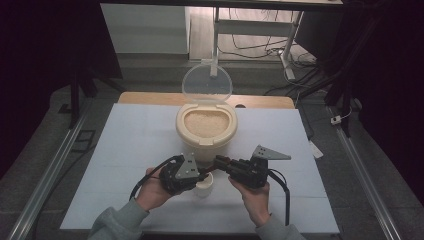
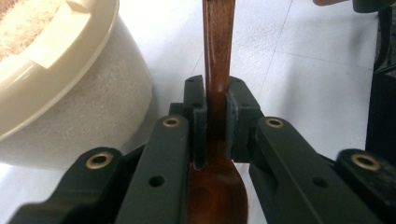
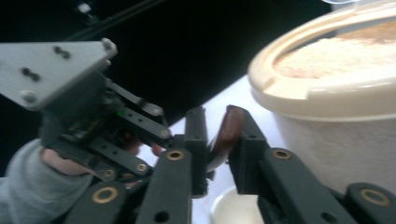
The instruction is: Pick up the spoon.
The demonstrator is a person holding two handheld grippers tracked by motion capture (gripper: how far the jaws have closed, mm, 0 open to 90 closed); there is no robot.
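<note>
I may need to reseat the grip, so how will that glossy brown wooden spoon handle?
The spoon looks rigid, so it likely won't flex between the pads. Its glossy finish suggests it may slip. Its slim handle probably makes it light, though it could pivot in the left gripper.

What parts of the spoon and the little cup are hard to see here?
- Wooden spoon: in the left gripper view, its bowl is cut off by the bottom edge and its handle by the top edge.
- Spoon in the high view: too small and dark between the left gripper and right gripper.
- Small white cup: its contents are hidden by the grippers above it.
- Right gripper view: blurred.
</note>
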